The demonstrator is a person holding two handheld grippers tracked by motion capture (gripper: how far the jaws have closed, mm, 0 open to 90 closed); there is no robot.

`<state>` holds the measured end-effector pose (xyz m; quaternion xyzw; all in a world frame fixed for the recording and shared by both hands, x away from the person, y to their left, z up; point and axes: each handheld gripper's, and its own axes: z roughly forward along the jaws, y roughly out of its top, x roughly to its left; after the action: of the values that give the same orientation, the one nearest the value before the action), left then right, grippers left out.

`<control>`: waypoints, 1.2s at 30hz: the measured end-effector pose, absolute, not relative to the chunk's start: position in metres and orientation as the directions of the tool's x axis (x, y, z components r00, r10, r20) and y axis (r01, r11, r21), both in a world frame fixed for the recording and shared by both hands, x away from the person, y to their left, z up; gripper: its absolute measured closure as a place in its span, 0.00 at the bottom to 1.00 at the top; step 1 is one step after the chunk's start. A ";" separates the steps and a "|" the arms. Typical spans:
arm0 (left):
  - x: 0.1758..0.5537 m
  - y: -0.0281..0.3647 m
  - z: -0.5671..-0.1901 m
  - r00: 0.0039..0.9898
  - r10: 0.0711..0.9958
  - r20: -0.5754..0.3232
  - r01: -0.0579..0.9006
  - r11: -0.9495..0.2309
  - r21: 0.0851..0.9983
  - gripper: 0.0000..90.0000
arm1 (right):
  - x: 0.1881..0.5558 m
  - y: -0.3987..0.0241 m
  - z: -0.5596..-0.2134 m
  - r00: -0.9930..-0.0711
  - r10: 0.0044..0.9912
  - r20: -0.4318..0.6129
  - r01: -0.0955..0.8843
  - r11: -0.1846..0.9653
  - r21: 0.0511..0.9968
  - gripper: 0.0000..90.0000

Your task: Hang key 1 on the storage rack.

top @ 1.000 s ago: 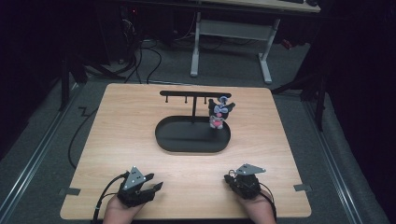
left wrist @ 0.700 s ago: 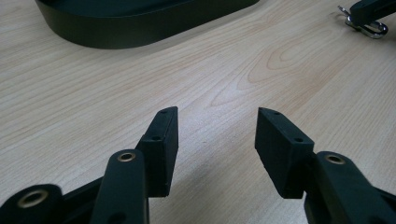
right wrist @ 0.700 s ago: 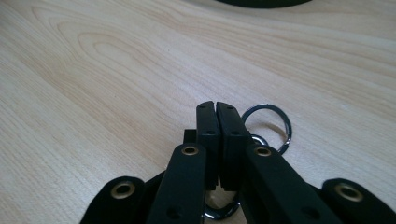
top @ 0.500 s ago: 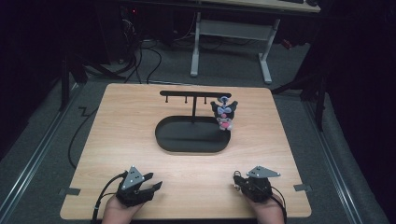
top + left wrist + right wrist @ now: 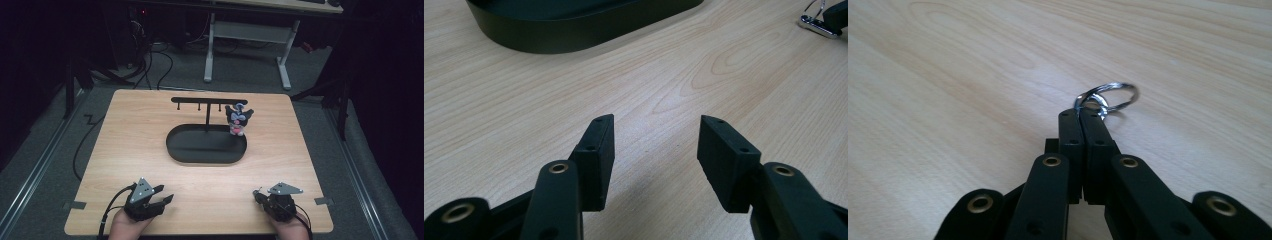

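A black stand with an oval base (image 5: 206, 150) and a hooked crossbar (image 5: 209, 100) sits mid-table. A small dark plush figure (image 5: 238, 119) hangs at the bar's right end. My right gripper (image 5: 1080, 114) is shut on a silver key ring (image 5: 1108, 96), which sticks out past its tips just above the wood. In the high view the right gripper (image 5: 260, 195) rests near the front right edge. My left gripper (image 5: 656, 130) is open with nothing between its jaws, low over the table at the front left (image 5: 165, 200). The base's rim (image 5: 574, 37) lies ahead of it.
The wooden table (image 5: 125, 145) has bare wood around the stand. In the left gripper view the key ring (image 5: 816, 22) and the right gripper's tip show at the top right. Cables and a desk frame (image 5: 245, 45) stand on the floor beyond the far edge.
My right gripper has drawn back to the right and nearer the front edge, still shut on the ring. The plush figure has swung slightly on its hook. The left gripper has barely moved.
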<state>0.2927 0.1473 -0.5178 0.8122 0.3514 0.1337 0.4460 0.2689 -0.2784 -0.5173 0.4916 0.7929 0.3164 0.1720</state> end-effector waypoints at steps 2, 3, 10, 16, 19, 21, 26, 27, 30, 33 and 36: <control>0.293 0.148 -0.517 0.717 0.691 -0.097 0.451 -0.352 0.820 0.55 | 0.271 -0.283 -0.517 -0.444 0.896 0.034 0.673 0.307 0.673 0.99; 0.293 0.148 -0.517 0.716 0.691 -0.097 0.450 -0.352 0.821 0.55 | 0.274 -0.288 -0.518 -0.431 0.901 0.036 0.679 0.298 0.671 0.99; 0.291 0.149 -0.516 0.715 0.692 -0.097 0.450 -0.351 0.821 0.55 | 0.279 -0.295 -0.516 -0.425 0.904 0.039 0.672 0.286 0.683 0.98; 0.290 0.154 -0.509 0.712 0.695 -0.100 0.452 -0.345 0.823 0.54 | 0.274 -0.295 -0.511 -0.432 0.901 0.050 0.671 0.283 0.685 0.92; 0.287 0.157 -0.510 0.712 0.697 -0.079 0.451 -0.369 0.812 0.54 | 0.272 -0.293 -0.509 -0.444 0.894 0.055 0.684 0.299 0.665 0.90; 0.283 0.162 -0.517 0.709 0.702 -0.062 0.454 -0.387 0.802 0.53 | 0.273 -0.294 -0.507 -0.465 0.884 0.043 0.691 0.332 0.642 0.88; 0.281 0.163 -0.522 0.713 0.698 -0.068 0.455 -0.387 0.802 0.53 | 0.278 -0.292 -0.500 -0.504 0.863 0.025 0.721 0.405 0.562 0.82; 0.280 0.162 -0.522 0.724 0.688 -0.041 0.433 -0.407 0.804 0.53 | 0.280 -0.291 -0.498 -0.511 0.859 0.025 0.727 0.417 0.546 0.80; 0.280 0.163 -0.523 0.730 0.683 -0.037 0.425 -0.411 0.807 0.53 | 0.284 -0.288 -0.493 -0.517 0.856 0.023 0.746 0.437 0.503 0.75; 0.281 0.163 -0.525 0.736 0.676 -0.035 0.422 -0.418 0.804 0.53 | 0.292 -0.284 -0.488 -0.513 0.858 0.027 0.775 0.449 0.445 0.71; 0.282 0.163 -0.524 0.741 0.670 -0.036 0.417 -0.418 0.807 0.53 | 0.302 -0.278 -0.483 -0.513 0.857 0.043 0.809 0.466 0.359 0.67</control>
<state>0.2817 0.1626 -0.5245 0.8289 0.3280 0.1476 0.4285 0.3023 -0.2779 -0.4830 0.4883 0.8530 0.1695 0.0720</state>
